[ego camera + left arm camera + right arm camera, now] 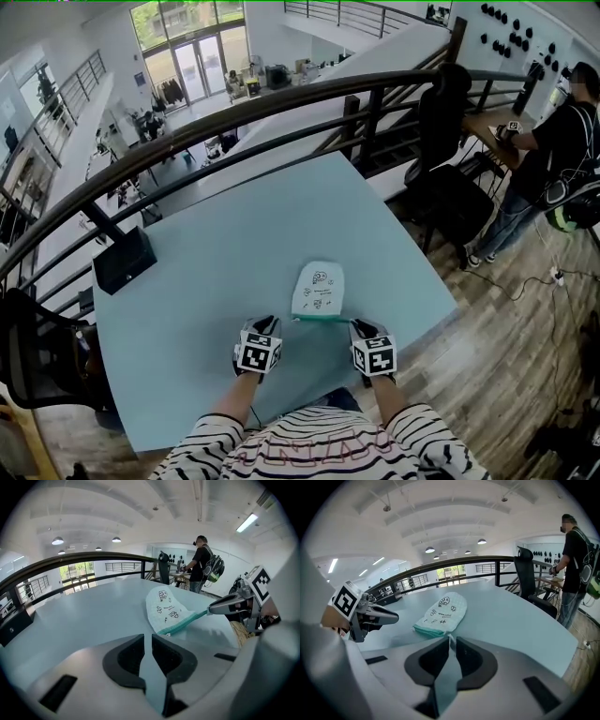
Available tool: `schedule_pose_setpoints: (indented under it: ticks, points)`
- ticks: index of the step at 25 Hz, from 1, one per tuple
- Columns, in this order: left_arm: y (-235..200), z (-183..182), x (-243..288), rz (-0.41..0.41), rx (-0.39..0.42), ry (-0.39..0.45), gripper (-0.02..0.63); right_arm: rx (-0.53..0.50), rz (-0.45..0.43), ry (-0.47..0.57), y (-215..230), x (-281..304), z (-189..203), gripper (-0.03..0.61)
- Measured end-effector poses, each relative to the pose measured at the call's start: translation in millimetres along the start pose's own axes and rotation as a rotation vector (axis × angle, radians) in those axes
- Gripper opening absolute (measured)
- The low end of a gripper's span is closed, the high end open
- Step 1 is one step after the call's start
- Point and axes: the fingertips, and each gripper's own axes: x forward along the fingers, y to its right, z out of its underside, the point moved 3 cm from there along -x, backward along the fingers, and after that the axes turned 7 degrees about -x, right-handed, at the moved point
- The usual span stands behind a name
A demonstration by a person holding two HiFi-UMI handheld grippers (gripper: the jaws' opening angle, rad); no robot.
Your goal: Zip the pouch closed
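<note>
A white pouch (317,288) with small doodles lies flat on the pale blue table (216,253), its teal zipper edge (323,319) toward me. My right gripper (357,325) sits at the right end of that edge. In the left gripper view a teal strip of the zipper runs into the right gripper (210,611), which is shut on it. A pale sliver shows between the jaws of the right gripper (450,639). My left gripper (269,325) is shut and empty, just left of the pouch (165,607) and apart from it.
A black box (124,260) stands at the table's far left edge. A dark railing (281,98) runs behind the table. A person (553,150) stands at another table on the right, near a black chair (441,178). The table's front edge is right under my arms.
</note>
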Motion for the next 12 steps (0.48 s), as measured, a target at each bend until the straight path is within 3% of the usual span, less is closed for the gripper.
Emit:
schedule_pose_setpoints:
  ticks: [2,4,12]
  points:
    - [1,0,-9,0.006,0.003,0.019,0.029,0.015,0.013,0.011,-1,-6,2,0.051]
    - [1,2,-16,0.010,0.005,0.034,0.029,0.030,0.022,0.020,-3,-10,5,0.114]
    - [7,8,-48,0.030,0.020,0.090,0.029,0.055,0.052,0.069,-18,-33,9,0.118]
